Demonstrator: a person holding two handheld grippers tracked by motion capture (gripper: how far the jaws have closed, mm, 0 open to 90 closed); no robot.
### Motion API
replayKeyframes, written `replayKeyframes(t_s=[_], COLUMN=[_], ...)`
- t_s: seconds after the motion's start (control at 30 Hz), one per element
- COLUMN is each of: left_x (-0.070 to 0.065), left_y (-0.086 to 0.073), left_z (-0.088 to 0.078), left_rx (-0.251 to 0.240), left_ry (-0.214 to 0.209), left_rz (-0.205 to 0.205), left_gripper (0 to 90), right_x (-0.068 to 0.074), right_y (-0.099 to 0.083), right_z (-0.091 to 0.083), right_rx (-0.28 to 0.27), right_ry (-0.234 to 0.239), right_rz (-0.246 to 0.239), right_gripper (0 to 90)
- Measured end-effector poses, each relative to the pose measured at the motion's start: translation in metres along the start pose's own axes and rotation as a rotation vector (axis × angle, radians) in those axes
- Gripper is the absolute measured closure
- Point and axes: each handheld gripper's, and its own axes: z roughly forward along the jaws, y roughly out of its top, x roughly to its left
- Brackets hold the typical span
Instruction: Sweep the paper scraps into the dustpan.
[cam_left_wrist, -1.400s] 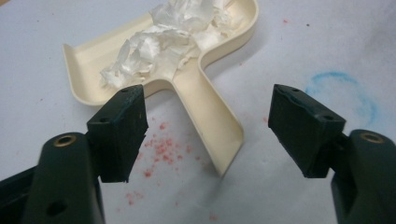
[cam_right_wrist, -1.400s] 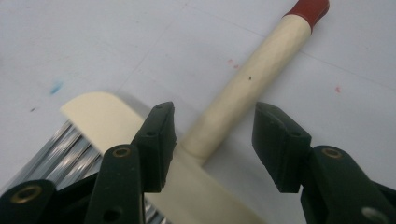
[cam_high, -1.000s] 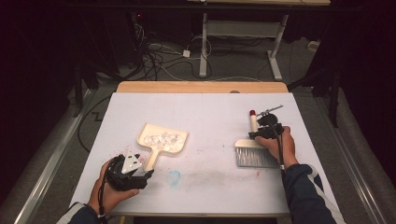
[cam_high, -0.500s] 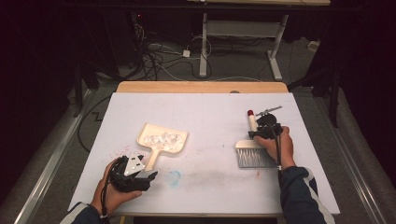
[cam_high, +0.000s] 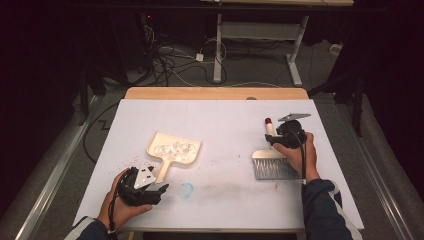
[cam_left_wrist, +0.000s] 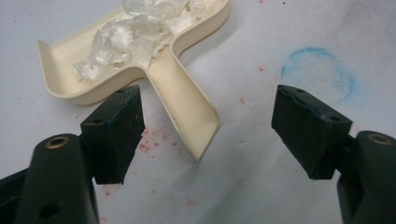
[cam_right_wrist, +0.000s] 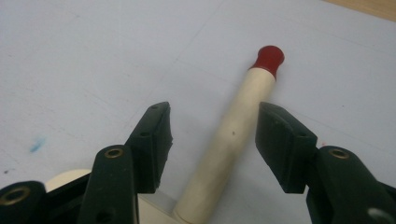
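A cream dustpan (cam_high: 176, 149) (cam_left_wrist: 187, 93) holding crumpled white paper bits (cam_left_wrist: 135, 32) lies left of the table's middle, with its handle pointing toward me. My left gripper (cam_high: 150, 187) (cam_left_wrist: 208, 112) stands open at the handle's end, and neither pad touches it. At the right lies a hand brush (cam_high: 270, 165) with grey bristles, a cream handle (cam_right_wrist: 229, 140) and a red tip (cam_right_wrist: 270, 57). My right gripper (cam_high: 284, 136) (cam_right_wrist: 212, 126) straddles that handle. Its jaws have just been opening, and a gap shows on both sides of the handle.
A blue ring stain (cam_high: 186, 190) (cam_left_wrist: 322, 70) and red specks (cam_left_wrist: 149, 144) mark the white table cover (cam_high: 220, 120). A grey smudge runs toward the brush. The wooden far edge (cam_high: 215, 93) borders the cover; cables (cam_high: 170, 60) and a desk frame stand on the floor beyond.
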Motion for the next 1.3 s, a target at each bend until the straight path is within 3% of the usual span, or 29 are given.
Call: replayKeyframes(t_s=[0.3, 0.5, 0.6, 0.8, 0.93, 1.23, 1.3], left_x=[0.000, 0.001, 0.001, 0.002, 0.003, 0.003, 0.003], left_y=[0.000, 0.000, 0.000, 0.001, 0.002, 0.002, 0.002], left_z=[0.001, 0.001, 0.001, 0.002, 0.005, 0.005, 0.006], left_rx=[0.004, 0.003, 0.003, -0.001, -0.002, -0.004, -0.001], left_ry=[0.002, 0.000, -0.001, -0.006, -0.014, -0.018, -0.016], left_rz=[0.001, -0.003, -0.005, -0.009, -0.010, -0.009, -0.007], left_gripper=[25.0, 25.0, 25.0, 25.0, 25.0, 25.0, 25.0], right_x=[0.009, 0.015, 0.018, 0.020, 0.020, 0.025, 0.026], right_y=[0.006, 0.009, 0.010, 0.011, 0.010, 0.011, 0.011], right_z=[-0.011, -0.019, -0.021, -0.024, -0.028, -0.033, -0.034], right_rx=[-0.079, -0.157, -0.180, -0.206, -0.231, -0.270, -0.279], right_ry=[0.011, 0.060, 0.045, 0.032, 0.049, 0.019, 0.032], right_rz=[-0.031, -0.052, -0.074, -0.071, -0.063, -0.075, -0.073], right_gripper=[38.9, 31.6, 28.0, 19.5, 18.5, 18.5, 18.7])
